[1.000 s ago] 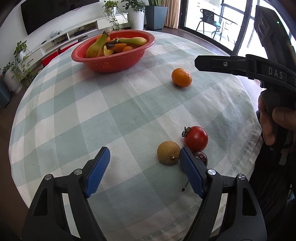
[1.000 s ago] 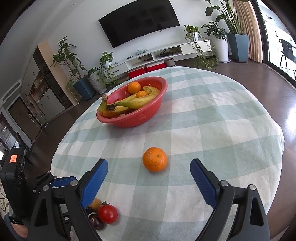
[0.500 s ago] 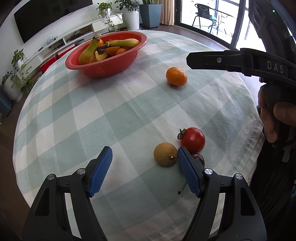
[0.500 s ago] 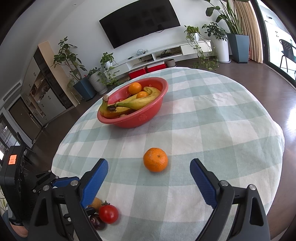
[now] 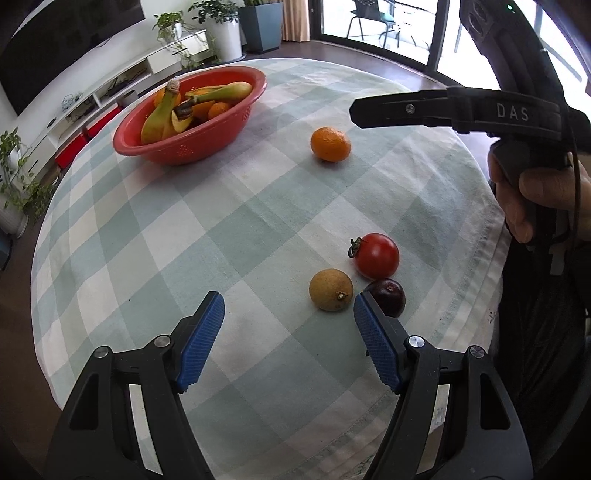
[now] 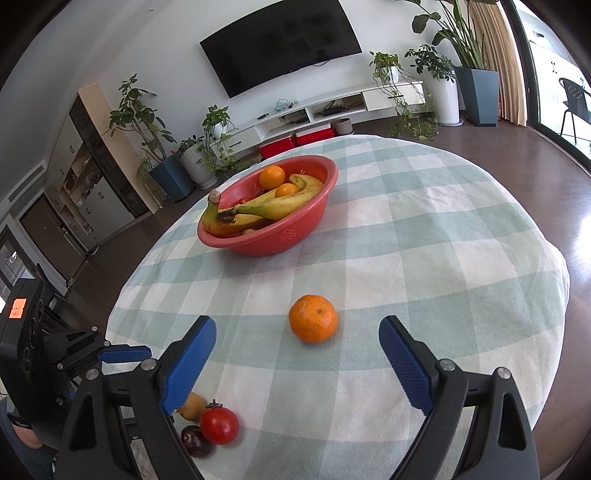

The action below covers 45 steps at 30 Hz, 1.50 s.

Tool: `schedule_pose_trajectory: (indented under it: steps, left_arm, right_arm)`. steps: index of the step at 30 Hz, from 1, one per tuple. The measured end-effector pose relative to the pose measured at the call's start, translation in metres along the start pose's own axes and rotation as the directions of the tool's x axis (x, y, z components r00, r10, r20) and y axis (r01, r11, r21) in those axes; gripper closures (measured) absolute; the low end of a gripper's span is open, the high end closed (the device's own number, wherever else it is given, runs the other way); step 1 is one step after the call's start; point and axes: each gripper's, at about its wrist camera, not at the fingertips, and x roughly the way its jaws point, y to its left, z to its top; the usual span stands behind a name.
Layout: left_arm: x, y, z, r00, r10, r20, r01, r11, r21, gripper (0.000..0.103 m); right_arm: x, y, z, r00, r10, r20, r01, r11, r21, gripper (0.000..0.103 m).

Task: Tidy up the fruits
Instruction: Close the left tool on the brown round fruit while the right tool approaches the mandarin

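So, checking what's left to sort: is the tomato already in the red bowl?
No, the tomato lies on the tablecloth, far from the red bowl.

Both grippers, left gripper [image 5: 289,321] and right gripper [image 6: 297,345], are showing black frames, ribbed blue pads, silver screws; "DAS" lettering is showing on one.

Daylight is pouring through floor-to-ceiling glass doors [image 5: 399,33] onto a dark brown wooden floor [image 6: 509,147] in a living room. A black flat-screen television [image 6: 282,44] is hanging on the white wall [image 6: 159,55] above a long, low white media console [image 6: 332,107], where leafy potted plants [image 6: 395,74] are trailing. Tall dark grey planters [image 6: 478,96] are standing beside beige curtains [image 6: 491,55]. A tall wood-and-glass cabinet [image 6: 92,162] is lining the far side, and a dark chair [image 5: 373,18] is sitting outside.
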Motion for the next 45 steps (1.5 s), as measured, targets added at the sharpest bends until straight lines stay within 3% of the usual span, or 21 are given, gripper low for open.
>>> schedule_pose_trajectory:
  steps: [8, 10, 19, 21, 39, 45]
  left_arm:
    - [0.008, -0.012, 0.001, 0.994, -0.103, -0.044, 0.111, 0.964, 0.243, 0.032]
    - [0.014, -0.013, 0.005, 0.991, -0.115, -0.066, 0.129, 0.952, 0.277, 0.038]
    - [0.018, -0.004, 0.014, 0.967, -0.240, -0.081, 0.253, 0.917, 0.308, 0.057]
    - [0.016, -0.003, 0.014, 0.962, -0.260, -0.082, 0.273, 0.907, 0.322, 0.057]
    - [0.028, -0.007, 0.017, 0.955, -0.254, -0.155, 0.296, 0.851, 0.434, 0.057]
    - [0.032, -0.008, 0.016, 0.943, -0.287, -0.170, 0.333, 0.836, 0.436, 0.068]
  right_arm:
    - [0.001, 0.003, 0.002, 1.000, 0.004, -0.001, -0.004, 1.000, -0.004, 0.014]
    - [0.001, 0.003, 0.002, 1.000, 0.005, -0.004, -0.005, 1.000, -0.004, 0.016]
    - [0.003, 0.003, 0.001, 1.000, 0.007, -0.015, -0.007, 1.000, -0.010, 0.017]
    - [0.003, 0.003, 0.001, 1.000, 0.007, -0.014, -0.007, 1.000, -0.008, 0.017]
    - [0.007, 0.002, -0.001, 1.000, 0.006, -0.023, -0.006, 1.000, -0.012, 0.017]
    - [0.009, 0.000, -0.002, 1.000, 0.005, -0.027, -0.006, 1.000, -0.013, 0.017]
